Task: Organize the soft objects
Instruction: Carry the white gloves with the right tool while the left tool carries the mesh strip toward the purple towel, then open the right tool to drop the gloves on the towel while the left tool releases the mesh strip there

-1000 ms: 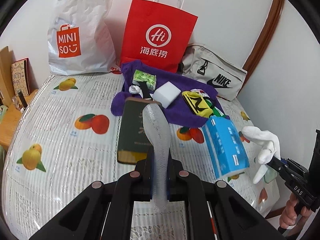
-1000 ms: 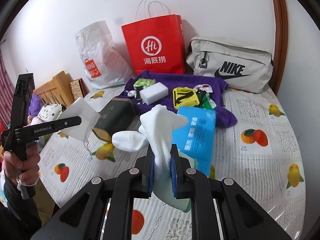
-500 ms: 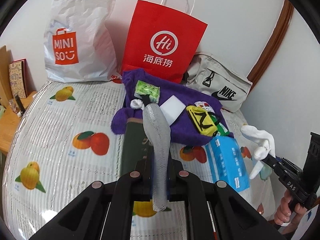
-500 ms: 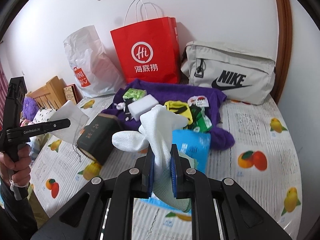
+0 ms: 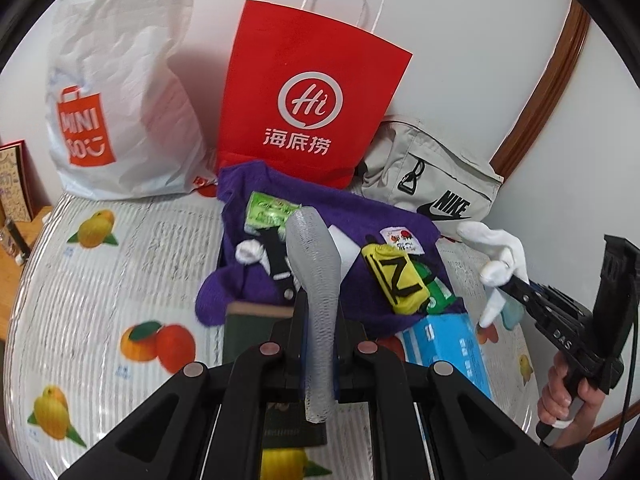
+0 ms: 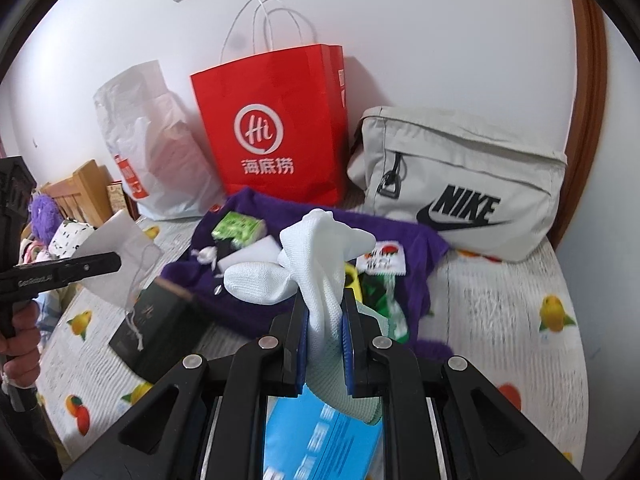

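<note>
My left gripper [image 5: 319,320] is shut on a thin white mesh pouch [image 5: 316,264], which stands up between its fingers. In the right wrist view that pouch [image 6: 120,260] is a flat white square with a drawstring hanging from it, at the left gripper's [image 6: 114,261] tip. My right gripper [image 6: 324,320] is shut on a white knit glove [image 6: 320,256] with a pale green cuff. In the left wrist view the glove [image 5: 500,252] shows at the right. Both hang just before a purple towel [image 5: 372,216] strewn with small items.
On the towel lie a green tissue pack [image 5: 268,210], a white block [image 5: 346,246] and a yellow-black pouch [image 5: 394,276]. A blue tissue pack [image 5: 444,344] and a dark green box [image 6: 160,328] lie nearer. A red paper bag [image 5: 316,108], a white plastic bag [image 5: 112,120] and a grey Nike bag [image 6: 460,184] line the wall.
Both grippers have moved forward over the fruit-print table toward the purple towel and the bags. Each keeps its hold on the same item.
</note>
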Demonstrator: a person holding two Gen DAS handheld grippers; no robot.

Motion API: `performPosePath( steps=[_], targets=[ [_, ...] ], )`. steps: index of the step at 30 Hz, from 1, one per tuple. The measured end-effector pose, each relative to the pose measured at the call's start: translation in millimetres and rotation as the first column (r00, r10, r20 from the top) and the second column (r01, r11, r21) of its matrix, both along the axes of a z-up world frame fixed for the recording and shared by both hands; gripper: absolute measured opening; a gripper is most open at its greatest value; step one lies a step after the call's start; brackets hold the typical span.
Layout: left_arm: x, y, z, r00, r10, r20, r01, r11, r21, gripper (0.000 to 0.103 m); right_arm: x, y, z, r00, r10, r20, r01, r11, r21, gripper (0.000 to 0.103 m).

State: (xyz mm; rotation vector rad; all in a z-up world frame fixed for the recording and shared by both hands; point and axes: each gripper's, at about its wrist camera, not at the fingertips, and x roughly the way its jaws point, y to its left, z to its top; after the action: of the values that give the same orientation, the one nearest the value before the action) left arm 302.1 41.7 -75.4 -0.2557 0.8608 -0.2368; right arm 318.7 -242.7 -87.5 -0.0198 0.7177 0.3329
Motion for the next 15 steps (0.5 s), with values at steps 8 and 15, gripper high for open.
performPosePath(
  steps=[8, 15],
  targets=[
    [41.1, -5.4, -8.3, 1.0, -0.014, -0.028, 0.013, 0.999, -0.035, 0.008, 50.4, 3.5, 0.3, 1.0, -0.006, -0.002, 0.006, 1.0, -0.023, 0.014],
    [76.1, -11.5, -17.8, 0.999, -0.025, -0.045, 0.022, 0.998, -0.065, 0.008, 85.9, 5.2, -13.2, 0.999, -0.025, -0.045, 0.024, 0.999, -0.038, 0.014]
  ],
)
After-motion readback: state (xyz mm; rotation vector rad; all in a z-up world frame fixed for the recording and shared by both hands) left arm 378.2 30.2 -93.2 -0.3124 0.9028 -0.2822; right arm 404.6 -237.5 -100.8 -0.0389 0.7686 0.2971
